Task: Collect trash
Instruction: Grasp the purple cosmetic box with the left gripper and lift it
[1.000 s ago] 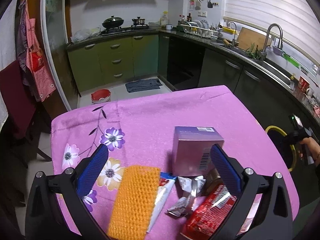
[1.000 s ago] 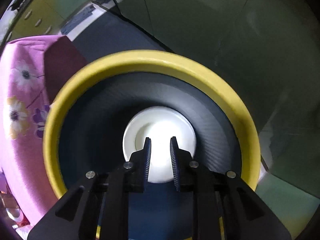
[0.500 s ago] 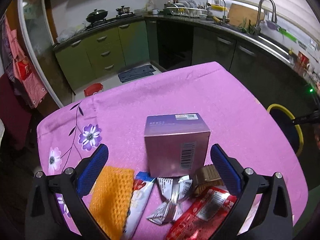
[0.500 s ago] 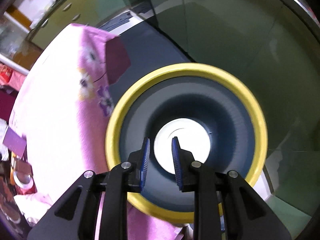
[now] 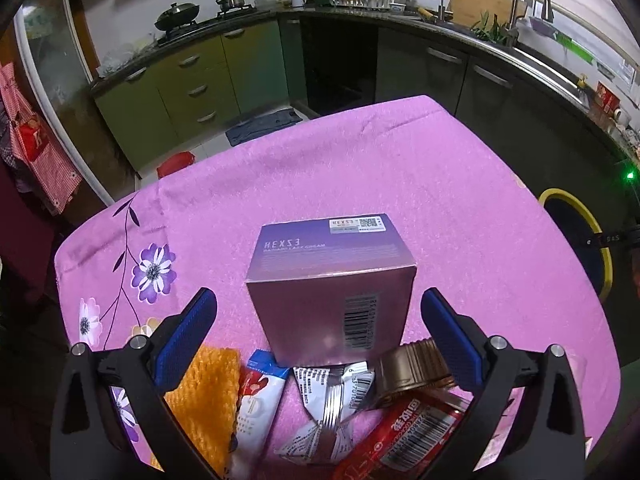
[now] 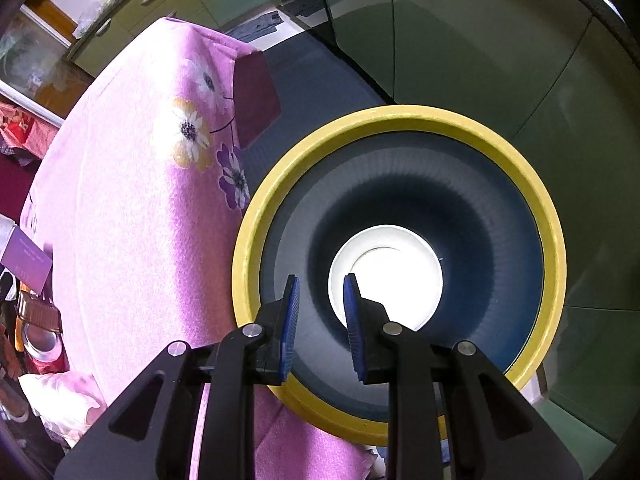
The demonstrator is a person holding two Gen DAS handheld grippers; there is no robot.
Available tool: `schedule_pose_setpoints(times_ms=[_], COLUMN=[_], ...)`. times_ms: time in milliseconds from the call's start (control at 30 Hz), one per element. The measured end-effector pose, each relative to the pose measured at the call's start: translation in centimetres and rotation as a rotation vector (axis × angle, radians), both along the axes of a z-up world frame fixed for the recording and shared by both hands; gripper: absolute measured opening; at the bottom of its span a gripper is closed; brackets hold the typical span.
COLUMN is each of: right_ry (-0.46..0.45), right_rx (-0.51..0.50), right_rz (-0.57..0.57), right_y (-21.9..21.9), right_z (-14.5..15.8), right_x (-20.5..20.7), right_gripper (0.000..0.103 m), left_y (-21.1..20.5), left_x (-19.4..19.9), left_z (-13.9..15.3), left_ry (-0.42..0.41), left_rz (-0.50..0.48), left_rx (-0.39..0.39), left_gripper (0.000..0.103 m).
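Left hand-held gripper (image 5: 318,330) spread wide around purple box (image 5: 330,284) on desk (image 5: 440,200), pads clear. Right hand-held gripper (image 6: 322,320) narrowly parted, empty, above yellow-rimmed bin (image 6: 400,124).

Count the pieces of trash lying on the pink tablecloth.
6, some partly hidden by the gripper: purple box in the middle, then along the near edge an orange sponge, blue-and-white packet, silver wrapper, brown tin and red wrapper.

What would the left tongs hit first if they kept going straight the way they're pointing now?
Probably the purple box: it sits centred between the open left tongs, just ahead on the pink tablecloth. Depth is uncertain.
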State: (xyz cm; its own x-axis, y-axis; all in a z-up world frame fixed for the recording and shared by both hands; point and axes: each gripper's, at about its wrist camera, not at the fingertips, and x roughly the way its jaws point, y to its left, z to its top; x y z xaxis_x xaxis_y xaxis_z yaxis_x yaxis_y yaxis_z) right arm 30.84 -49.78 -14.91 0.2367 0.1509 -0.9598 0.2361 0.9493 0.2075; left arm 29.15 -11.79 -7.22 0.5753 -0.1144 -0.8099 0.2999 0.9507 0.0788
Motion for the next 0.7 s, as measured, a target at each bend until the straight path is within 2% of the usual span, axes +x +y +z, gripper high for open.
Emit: schedule_pose_setpoints(times_ms=[167, 233, 467, 700], right_ry=[-0.002, -0.004, -0.03, -0.086], right_rx=[0.002, 0.003, 0.018, 0.03], right_rz=[0.0, 0.002, -0.001, -0.02], right_y=[0.0, 0.1, -0.1, -1.0], right_z=[-0.1, -0.2, 0.5, 2.6], right_x=[-0.1, -0.2, -1.4, -3.4], right_gripper=[0.025, 0.028, 0.028, 0.028], left_y=[-0.2, -0.1, 0.7, 0.4], left_x=[0.5, 0.7, 0.7, -0.4], left_z=[-0.3, -0.5, 0.3, 5.3], left_ry=[0.003, 0.027, 0.035, -0.074], left_rz=[-0.005, -0.014, -0.017, -0.043], left_rx=[-0.01, -0.03, -0.08, -0.085], left_gripper=[0.096, 0.074, 0.073, 0.073])
